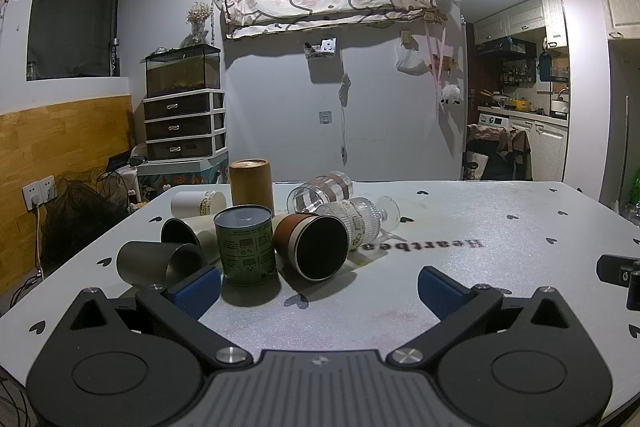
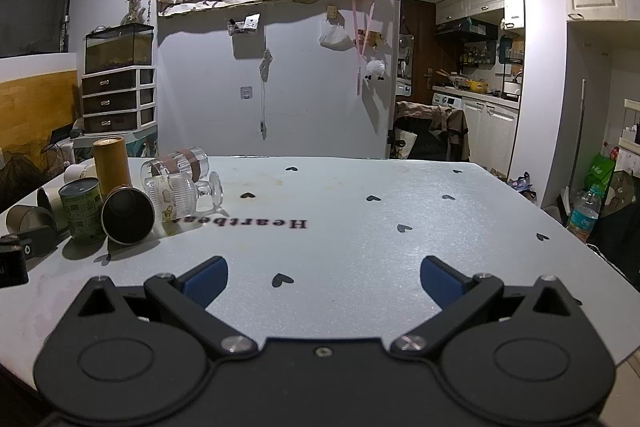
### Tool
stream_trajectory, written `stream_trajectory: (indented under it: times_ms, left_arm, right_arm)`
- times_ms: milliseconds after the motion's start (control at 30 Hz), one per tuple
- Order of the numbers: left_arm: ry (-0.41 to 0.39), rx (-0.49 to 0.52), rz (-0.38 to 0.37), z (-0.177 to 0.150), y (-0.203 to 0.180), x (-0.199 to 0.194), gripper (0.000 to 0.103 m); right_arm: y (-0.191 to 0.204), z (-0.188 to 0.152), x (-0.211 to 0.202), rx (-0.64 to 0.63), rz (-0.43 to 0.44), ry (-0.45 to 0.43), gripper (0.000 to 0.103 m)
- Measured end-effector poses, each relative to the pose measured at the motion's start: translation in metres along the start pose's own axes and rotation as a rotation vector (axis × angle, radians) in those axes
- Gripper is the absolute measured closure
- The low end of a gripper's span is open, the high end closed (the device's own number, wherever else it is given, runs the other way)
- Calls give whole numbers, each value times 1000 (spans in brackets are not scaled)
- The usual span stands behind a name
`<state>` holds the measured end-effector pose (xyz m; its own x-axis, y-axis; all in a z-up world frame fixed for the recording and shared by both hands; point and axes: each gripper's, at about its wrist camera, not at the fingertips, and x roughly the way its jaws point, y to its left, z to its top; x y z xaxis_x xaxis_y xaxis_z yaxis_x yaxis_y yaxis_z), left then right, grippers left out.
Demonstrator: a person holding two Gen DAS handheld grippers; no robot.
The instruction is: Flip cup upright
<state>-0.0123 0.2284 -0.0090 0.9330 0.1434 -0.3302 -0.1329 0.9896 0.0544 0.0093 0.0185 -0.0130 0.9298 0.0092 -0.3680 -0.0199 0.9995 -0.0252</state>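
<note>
While cups lie toppled, green can (image 1: 246, 245) stands before left fingers (image 1: 198, 291).

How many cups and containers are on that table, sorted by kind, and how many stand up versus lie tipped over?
Glass cups, on their sides: 2 (banded glass, ribbed stemmed glass)
Opaque cups, on their sides: 4 (brown cup, grey cup, dark-mouthed cup, white cup)
Upright cans or tubes: 2 (green can, tan tube)
Total: 8
</note>
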Motion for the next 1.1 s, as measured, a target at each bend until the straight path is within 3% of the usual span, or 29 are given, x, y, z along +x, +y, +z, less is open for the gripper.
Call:
stream_trajectory:
  times_ms: [1100]
  left_arm:
    - [5,-2,4,-4,1,0,0]
  right_arm:
    - [-3,-1,0,0,-3,3,0]
